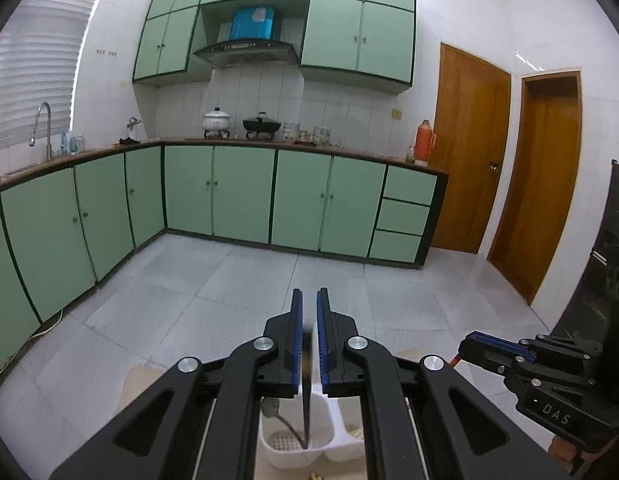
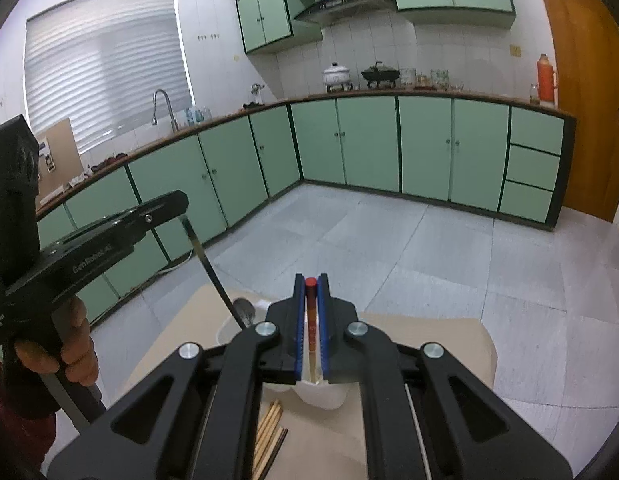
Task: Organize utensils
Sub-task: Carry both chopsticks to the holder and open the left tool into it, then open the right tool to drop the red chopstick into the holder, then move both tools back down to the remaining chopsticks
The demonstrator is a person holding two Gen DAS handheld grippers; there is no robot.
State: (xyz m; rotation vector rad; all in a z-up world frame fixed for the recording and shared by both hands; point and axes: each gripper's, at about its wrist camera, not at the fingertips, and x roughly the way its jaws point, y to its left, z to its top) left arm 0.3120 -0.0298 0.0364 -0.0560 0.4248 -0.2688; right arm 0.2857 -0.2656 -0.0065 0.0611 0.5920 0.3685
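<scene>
- Left wrist view: the left gripper (image 1: 309, 300) was clenched on a thin dark utensil handle (image 1: 307, 392) that hung down between its fingers (image 1: 296, 320) into a white utensil holder (image 1: 297, 446) on the tabletop (image 1: 139, 380).
- The holder's left compartment, with a perforated floor, held a metal spoon (image 1: 271, 408), bowl up; the handle's lower end reached the same compartment. What lay in the right compartment was unclear.
- The right gripper (image 1: 465, 350) stood to the right.
- Right wrist view: the right gripper (image 2: 310, 282) was clenched on a red-tipped chopstick (image 2: 310, 320) above the holder.
- Wooden chopsticks (image 2: 269, 436) lay on the tabletop just beside the holder.
- A hand (image 2: 65, 344) held the left gripper.
</scene>
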